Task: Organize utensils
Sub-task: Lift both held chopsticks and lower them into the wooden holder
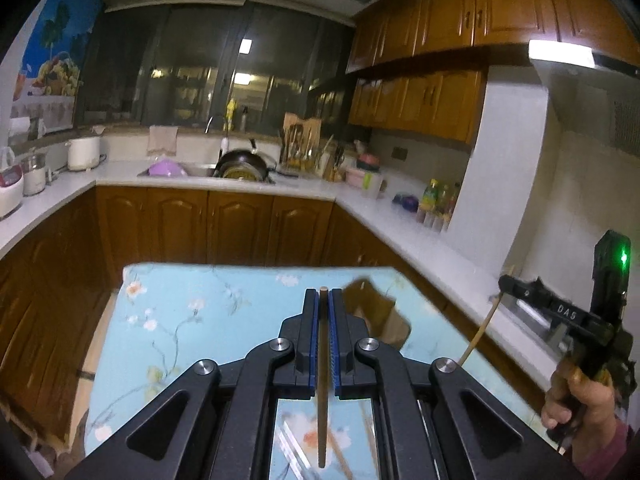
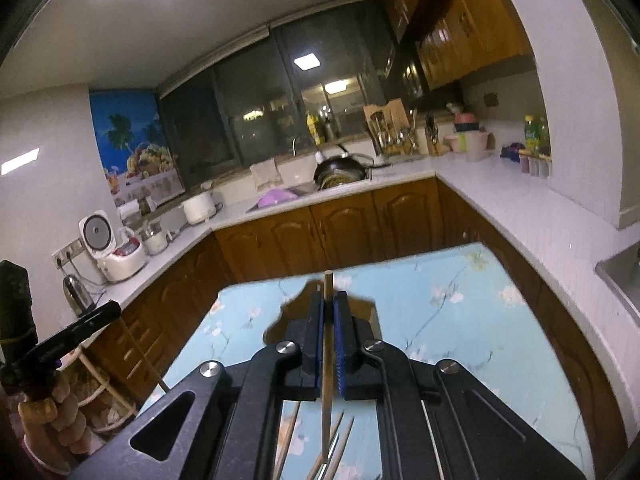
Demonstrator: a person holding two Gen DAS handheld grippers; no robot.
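My left gripper (image 1: 323,298) is shut on a brown chopstick (image 1: 322,380) that runs back between the blue pads, its blunt end at the fingertips. My right gripper (image 2: 328,300) is shut on another wooden chopstick (image 2: 327,360) whose end pokes just past the tips. Both are held above a table with a light-blue floral cloth (image 1: 192,320). More chopsticks (image 2: 340,448) lie on the cloth below my right gripper. A brown holder (image 1: 376,312) sits on the cloth just right of the left fingertips, blurred. The right gripper also shows in the left wrist view (image 1: 500,284), holding its chopstick.
White L-shaped counter (image 1: 400,224) with wooden cabinets surrounds the table. A sink with a black wok (image 1: 240,162), a utensil rack (image 1: 304,148), bottles (image 1: 436,200) and rice cookers (image 2: 120,248) stand on it. A wicker stool (image 2: 96,396) is left of the table.
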